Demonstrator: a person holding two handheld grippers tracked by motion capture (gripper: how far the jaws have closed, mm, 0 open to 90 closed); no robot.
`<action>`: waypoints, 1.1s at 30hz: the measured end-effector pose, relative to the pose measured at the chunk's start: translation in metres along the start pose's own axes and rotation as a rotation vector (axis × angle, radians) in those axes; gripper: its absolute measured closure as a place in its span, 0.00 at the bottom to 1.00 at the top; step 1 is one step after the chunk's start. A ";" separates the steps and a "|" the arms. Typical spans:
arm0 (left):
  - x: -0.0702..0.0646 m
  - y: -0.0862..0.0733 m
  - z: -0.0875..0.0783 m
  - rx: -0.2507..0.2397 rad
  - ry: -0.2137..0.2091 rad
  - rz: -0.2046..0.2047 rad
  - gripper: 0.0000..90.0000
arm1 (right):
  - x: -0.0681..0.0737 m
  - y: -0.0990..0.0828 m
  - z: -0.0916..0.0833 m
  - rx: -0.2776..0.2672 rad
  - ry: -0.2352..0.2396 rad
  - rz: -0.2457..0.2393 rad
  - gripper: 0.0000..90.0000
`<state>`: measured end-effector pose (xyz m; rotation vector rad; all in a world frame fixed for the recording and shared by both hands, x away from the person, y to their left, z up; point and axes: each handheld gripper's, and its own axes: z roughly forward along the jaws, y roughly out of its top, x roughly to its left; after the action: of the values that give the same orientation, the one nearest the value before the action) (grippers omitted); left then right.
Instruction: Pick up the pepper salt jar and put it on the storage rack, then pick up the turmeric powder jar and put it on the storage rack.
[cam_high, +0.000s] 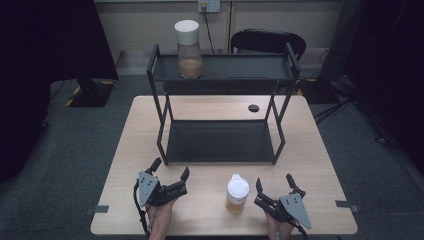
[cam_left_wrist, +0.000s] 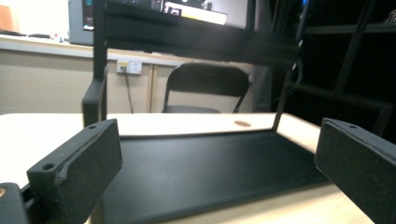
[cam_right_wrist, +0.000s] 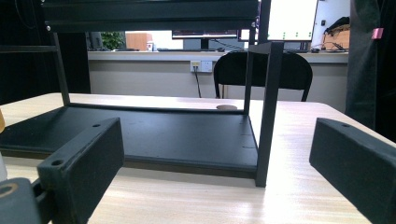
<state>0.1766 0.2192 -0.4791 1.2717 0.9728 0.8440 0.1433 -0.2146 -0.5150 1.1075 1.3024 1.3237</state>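
Observation:
A black two-tier metal rack stands mid-table. On its upper shelf at the left sits a tall clear jar with a white lid and brown contents. A smaller white-lidded jar stands on the table near the front edge. My left gripper rests open in front of the rack's left corner. My right gripper rests open just right of the small jar. Both hold nothing. The rack's lower shelf lies ahead of the left gripper's jaws. In the right gripper view the rack's front post stands ahead.
A small dark round hole marks the tabletop behind the rack. A black chair stands beyond the far table edge. Dark stands and cables flank the table on the floor. Bare wood lies between the two grippers and the rack.

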 end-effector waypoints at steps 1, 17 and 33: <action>0.000 -0.004 -0.001 -0.004 0.003 0.005 0.00 | 0.000 0.000 0.000 0.000 0.000 0.000 0.02; -0.006 -0.036 -0.002 0.024 0.059 0.086 0.00 | 0.000 0.000 0.000 0.000 -0.002 0.000 0.02; -0.011 -0.039 -0.003 0.008 0.072 0.112 0.01 | 0.000 0.000 0.000 0.001 0.001 -0.004 0.01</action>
<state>0.1691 0.2053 -0.5166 1.3194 0.9695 0.9800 0.1432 -0.2147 -0.5147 1.1047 1.3055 1.3214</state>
